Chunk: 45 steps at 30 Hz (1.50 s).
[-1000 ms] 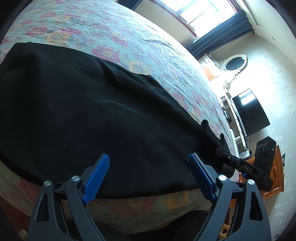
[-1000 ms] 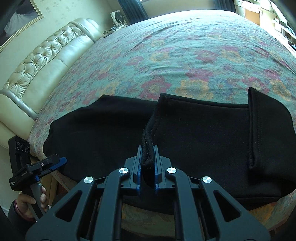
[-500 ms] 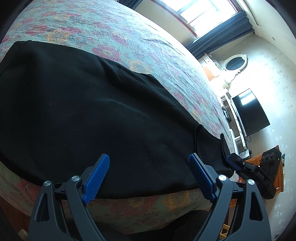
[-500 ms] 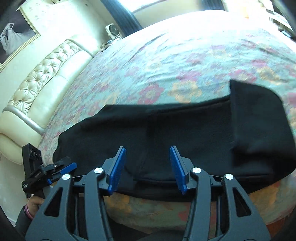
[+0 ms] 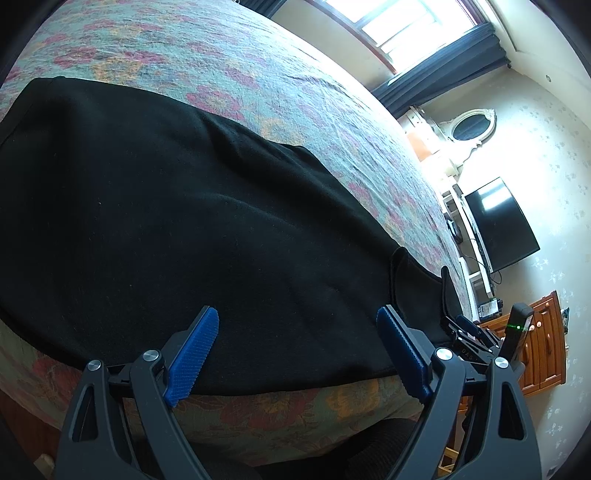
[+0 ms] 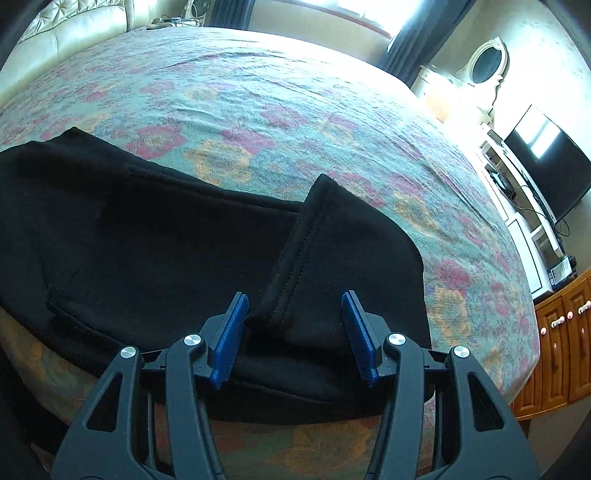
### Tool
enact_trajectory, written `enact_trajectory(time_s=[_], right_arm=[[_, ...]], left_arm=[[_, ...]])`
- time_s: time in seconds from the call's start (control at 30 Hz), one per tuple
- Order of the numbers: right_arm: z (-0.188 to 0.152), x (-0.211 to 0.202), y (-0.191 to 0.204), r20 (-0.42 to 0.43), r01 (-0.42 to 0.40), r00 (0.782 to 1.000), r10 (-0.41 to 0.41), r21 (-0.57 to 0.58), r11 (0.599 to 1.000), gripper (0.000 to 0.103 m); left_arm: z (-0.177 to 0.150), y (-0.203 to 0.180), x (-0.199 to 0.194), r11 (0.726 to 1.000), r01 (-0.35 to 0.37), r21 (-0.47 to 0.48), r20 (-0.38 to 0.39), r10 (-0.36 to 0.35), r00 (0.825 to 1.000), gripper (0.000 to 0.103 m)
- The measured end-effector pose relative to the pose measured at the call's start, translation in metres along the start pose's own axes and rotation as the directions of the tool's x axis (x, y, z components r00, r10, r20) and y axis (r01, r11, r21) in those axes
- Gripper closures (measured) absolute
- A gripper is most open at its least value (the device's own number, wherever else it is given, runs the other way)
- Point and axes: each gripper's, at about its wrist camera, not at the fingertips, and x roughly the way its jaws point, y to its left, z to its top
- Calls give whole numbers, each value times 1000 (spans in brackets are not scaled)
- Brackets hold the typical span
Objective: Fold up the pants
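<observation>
Across the floral bed (image 6: 295, 103) your pants (image 6: 166, 251) run nine to three, their folded-back hem (image 6: 295, 266) at twelve between your wide right gripper (image 6: 293, 336), nearer than your wide left gripper (image 5: 299, 350).

Black pants (image 5: 192, 229) lie spread flat along the near edge of a bed (image 5: 295, 92) covered in a floral spread. The left tool (image 5: 295, 354) hovers just above the near hem, its blue-padded fingers (image 5: 192, 354) wide apart and gripping nothing. At the far right, the right tool (image 5: 469, 336) shows beside the folded-over end of the pants. A dark television (image 5: 498, 225), an oval mirror (image 5: 472, 125), a wooden cabinet (image 5: 543, 347) and a curtained window (image 5: 417, 29) line the wall beyond.
</observation>
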Motion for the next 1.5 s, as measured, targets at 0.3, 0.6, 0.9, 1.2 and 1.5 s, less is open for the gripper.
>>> enact_trajectory(time_s=[0.3, 0.6, 0.9, 1.2, 1.5], right_arm=[[6, -7, -34, 13, -190, 981, 192, 208, 959, 87], [16, -21, -91, 138, -465, 879, 457, 463, 755, 92], [43, -44, -68, 275, -688, 708, 651, 476, 547, 92], [49, -22, 49, 111, -700, 688, 717, 360, 617, 92], [10, 19, 77, -7, -660, 698, 716, 383, 647, 92]], left_arm=[[0, 3, 1, 1000, 0, 3, -1, 0, 1000, 17], [-1, 5, 0, 1000, 2, -4, -1, -2, 1000, 17], [-1, 4, 0, 1000, -1, -3, 0, 1, 1000, 17], [0, 4, -1, 1000, 6, -17, -2, -6, 1000, 17], [4, 8, -2, 1000, 4, -12, -3, -5, 1000, 17]])
